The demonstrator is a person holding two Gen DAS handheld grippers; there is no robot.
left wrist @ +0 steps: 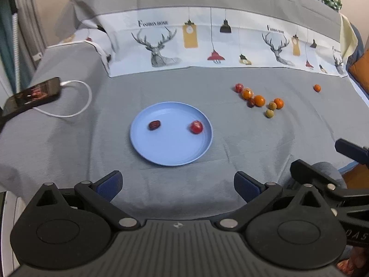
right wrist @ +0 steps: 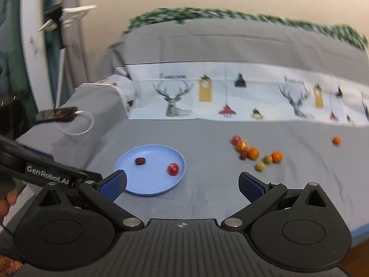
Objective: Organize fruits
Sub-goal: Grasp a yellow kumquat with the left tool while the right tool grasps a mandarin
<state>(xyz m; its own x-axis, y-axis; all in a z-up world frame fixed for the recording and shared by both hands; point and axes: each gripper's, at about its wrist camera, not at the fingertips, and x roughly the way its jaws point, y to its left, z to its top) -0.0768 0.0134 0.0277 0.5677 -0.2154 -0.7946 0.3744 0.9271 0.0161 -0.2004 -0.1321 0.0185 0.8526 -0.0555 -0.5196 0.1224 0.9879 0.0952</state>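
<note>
A blue plate lies on the grey cloth and holds a dark red date and a red round fruit. To its right lies a cluster of small fruits: oranges, red ones and two green ones. A lone orange sits farther right. My left gripper is open and empty, short of the plate's near rim. My right gripper is open and empty, near the plate. The cluster and lone orange show there too.
A phone with a white cable rests on a raised grey block at left. A printed deer cloth rises behind the surface. The right gripper's body shows at the left view's right edge.
</note>
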